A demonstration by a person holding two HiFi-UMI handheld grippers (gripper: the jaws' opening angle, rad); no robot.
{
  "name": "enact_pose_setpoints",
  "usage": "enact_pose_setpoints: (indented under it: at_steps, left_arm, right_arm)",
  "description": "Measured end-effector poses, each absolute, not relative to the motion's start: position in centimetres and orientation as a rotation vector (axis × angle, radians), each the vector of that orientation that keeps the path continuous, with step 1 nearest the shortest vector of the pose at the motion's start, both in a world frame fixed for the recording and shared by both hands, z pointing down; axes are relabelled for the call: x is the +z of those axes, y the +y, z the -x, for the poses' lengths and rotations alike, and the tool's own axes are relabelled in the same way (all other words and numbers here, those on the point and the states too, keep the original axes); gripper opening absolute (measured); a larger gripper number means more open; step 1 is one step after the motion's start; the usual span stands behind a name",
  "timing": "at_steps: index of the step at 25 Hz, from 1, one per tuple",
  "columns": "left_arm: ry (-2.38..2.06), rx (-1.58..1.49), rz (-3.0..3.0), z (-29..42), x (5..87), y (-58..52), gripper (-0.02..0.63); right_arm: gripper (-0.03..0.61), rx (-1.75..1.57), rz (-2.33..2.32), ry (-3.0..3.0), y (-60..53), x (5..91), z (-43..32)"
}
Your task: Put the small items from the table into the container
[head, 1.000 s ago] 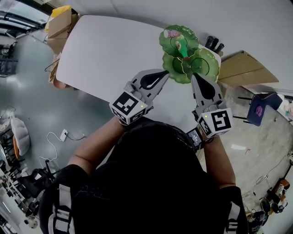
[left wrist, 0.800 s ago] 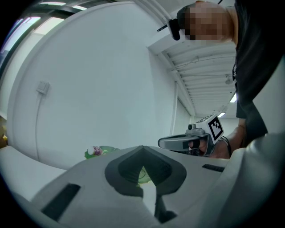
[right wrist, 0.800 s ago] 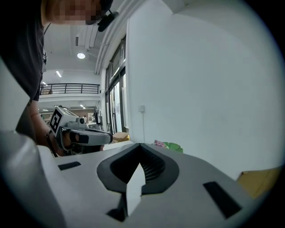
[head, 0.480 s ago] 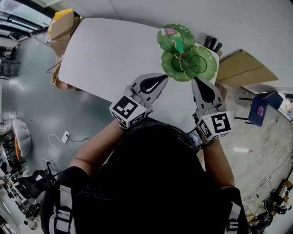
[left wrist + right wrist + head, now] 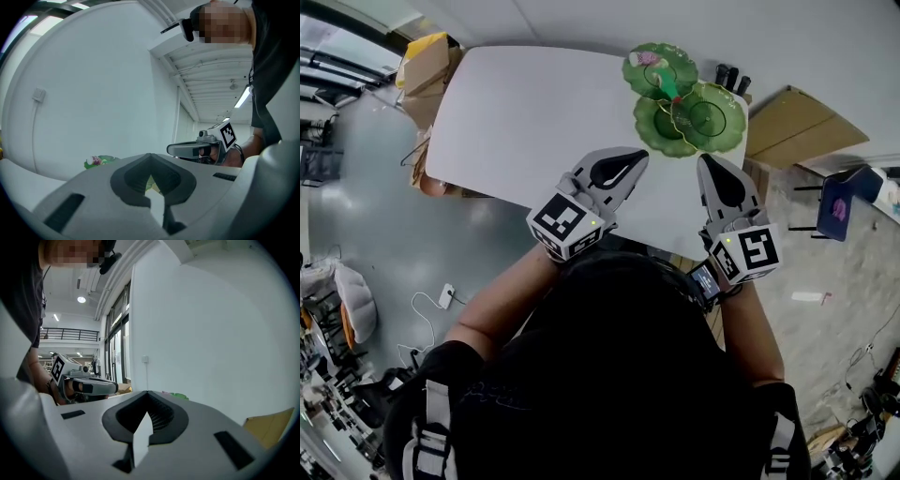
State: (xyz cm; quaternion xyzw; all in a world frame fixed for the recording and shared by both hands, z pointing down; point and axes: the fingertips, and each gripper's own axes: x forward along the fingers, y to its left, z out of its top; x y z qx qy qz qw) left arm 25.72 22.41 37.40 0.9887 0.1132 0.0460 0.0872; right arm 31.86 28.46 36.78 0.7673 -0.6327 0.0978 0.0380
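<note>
Grippers closed, left gripper, right gripper, green container beyond

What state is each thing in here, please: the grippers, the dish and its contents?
Left gripper: shut, empty, held over the table's near edge.
Right gripper: shut, empty, beside the left one.
Dish: upright on the table's far right corner.
Pink item: lying in the dish's far compartment.

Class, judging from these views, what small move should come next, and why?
Probably bring the right hand-held gripper forward, opening it, toward the small dark items beyond the green leaf-shaped dish. Its jaws are together with nothing between them, and those items lie outside the dish.
</note>
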Motion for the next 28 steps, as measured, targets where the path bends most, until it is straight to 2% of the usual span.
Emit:
enact_pose_setpoints:
  at_steps: [7,20,28]
  left_arm:
    - [0.488,0.113,-2.924,-20.1,36.7,21.8,0.005]
    - [0.646,0.078,-2.843,-2.5,35.6,21.9,0.005]
    - [0.646,0.092,-2.836,2.2,35.4,21.9,0.005]
  right_arm:
    - [0.015,0.27,-2.449,-1.823,28.0,35.5,-25.7]
    - [0.015,0.289,-2.557,-1.746,27.0,36.7,-5.7]
    - [0.015,0.238,-2.494,-1.791,25.9,35.4,0.3]
